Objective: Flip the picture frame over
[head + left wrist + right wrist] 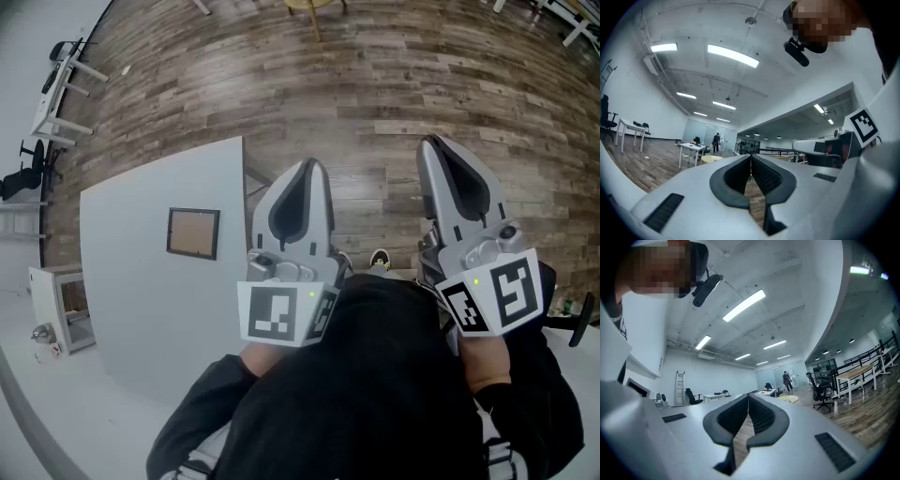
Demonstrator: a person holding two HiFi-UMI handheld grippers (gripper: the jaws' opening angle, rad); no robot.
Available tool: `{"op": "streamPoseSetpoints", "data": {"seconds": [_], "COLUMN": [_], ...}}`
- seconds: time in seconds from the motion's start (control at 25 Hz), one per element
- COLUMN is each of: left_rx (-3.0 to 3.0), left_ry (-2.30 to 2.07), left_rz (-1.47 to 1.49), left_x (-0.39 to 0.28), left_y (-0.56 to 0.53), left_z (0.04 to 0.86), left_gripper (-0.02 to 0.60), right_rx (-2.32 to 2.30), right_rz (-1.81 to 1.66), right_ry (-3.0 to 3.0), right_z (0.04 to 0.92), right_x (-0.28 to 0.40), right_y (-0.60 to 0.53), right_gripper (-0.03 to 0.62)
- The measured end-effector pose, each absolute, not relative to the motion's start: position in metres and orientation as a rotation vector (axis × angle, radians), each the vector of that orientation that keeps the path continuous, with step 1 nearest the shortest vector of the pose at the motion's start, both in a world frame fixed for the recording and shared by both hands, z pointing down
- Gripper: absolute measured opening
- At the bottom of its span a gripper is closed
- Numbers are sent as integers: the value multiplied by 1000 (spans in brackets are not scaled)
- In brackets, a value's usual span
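Observation:
The picture frame lies flat on the white table at the left of the head view, with a dark rim and a brown board facing up. My left gripper is held level in front of my body, to the right of the table, its jaws shut with nothing between them. My right gripper is level further right over the wooden floor, also shut and empty. In the left gripper view the left gripper points out into the room. The right gripper does the same in its own view. Neither shows the frame.
A small white cabinet stands left of the table. Wooden floor spreads ahead. White desks and chairs stand at the far left, a round yellow table at the far edge. A person stands far off in the room.

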State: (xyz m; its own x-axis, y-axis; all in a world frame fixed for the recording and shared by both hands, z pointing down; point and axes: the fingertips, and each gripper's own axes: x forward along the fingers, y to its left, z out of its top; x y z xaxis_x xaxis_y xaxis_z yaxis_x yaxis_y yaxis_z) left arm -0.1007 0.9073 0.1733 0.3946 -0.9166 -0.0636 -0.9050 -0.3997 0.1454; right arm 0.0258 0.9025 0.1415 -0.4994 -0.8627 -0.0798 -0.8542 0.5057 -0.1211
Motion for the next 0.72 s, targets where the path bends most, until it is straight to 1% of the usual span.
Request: {"op": "streamPoseSetpoints", "data": {"seconds": [0.24, 0.72], "left_rx": [2553, 2539], "left_ry": [-1668, -1658], "left_rz": [-209, -195], "left_x": [-109, -162], "left_y": [910, 913], "left_z": [173, 186], "left_gripper": [28, 28], "right_rx": [-1484, -1471], "right_rz": [-144, -181], "right_ry": [2624, 2642], "right_z": [154, 174], "right_x": [17, -23], "right_y": [905, 922], "right_gripper": [18, 18]}}
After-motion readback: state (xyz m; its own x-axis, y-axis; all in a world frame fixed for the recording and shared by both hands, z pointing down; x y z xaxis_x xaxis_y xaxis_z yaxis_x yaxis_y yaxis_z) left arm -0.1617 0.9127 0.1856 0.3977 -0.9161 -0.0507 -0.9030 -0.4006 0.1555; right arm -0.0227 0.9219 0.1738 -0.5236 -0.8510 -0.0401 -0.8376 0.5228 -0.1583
